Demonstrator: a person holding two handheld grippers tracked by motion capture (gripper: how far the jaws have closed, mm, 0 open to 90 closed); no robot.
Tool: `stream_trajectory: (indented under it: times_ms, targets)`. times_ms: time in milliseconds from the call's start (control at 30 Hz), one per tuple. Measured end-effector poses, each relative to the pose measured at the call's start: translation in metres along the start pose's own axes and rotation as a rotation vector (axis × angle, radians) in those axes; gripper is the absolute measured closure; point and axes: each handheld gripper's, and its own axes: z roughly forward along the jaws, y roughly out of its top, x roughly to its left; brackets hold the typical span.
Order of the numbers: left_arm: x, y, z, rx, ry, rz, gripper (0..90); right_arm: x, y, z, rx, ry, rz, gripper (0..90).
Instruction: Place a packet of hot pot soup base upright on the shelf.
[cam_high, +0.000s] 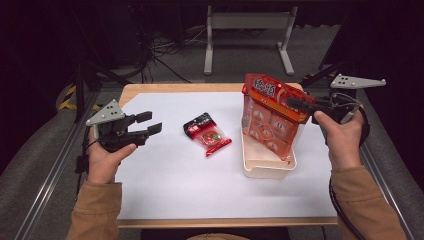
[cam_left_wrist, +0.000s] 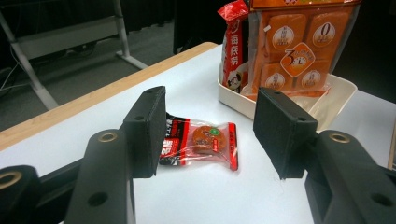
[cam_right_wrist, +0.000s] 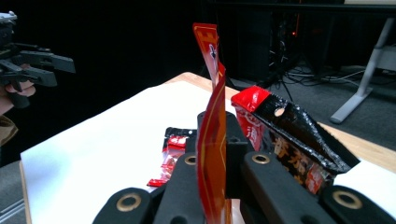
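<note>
A large orange snack bag (cam_high: 267, 117) stands upright in a cream tray (cam_high: 267, 172) at the right. My right gripper (cam_high: 299, 104) is shut on its top edge; in the right gripper view the thin orange bag (cam_right_wrist: 210, 88) rises from between the closed jaws of that gripper (cam_right_wrist: 215, 140). A red and black packet (cam_right_wrist: 289, 135) leans in the tray behind it. A small red packet (cam_high: 207, 134) with a round snack lies flat mid-table. My left gripper (cam_high: 145, 126) hovers open to its left, and the small packet (cam_left_wrist: 201, 142) lies ahead between the jaws.
White paper (cam_high: 175, 180) covers the wooden table (cam_high: 150, 88). A grey metal stand (cam_high: 247, 30) and cables sit on the floor beyond the far edge. A metal rail (cam_high: 55, 170) runs along the left side.
</note>
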Motion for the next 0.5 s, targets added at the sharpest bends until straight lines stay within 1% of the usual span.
stream_trajectory:
  times_ms: [133, 267, 367, 500]
  targets:
    - [0.0, 0.0, 0.001, 0.001, 0.0, 0.001, 45.6, -0.003, -0.004, 0.001, -0.004, -0.014, 0.007, 89.7]
    - [0.0, -0.001, 0.002, 0.006, -0.003, -0.01, 45.4, -0.008, -0.01, 0.003, 0.001, -0.017, 0.016, 89.7]
    - [0.001, -0.002, 0.004, 0.008, -0.001, -0.011, 45.3, -0.012, -0.015, 0.003, -0.011, 0.001, 0.026, 89.7]
    - [0.001, -0.002, 0.006, 0.012, 0.001, -0.016, 44.6, -0.014, -0.019, 0.002, -0.014, 0.004, 0.025, 89.7]
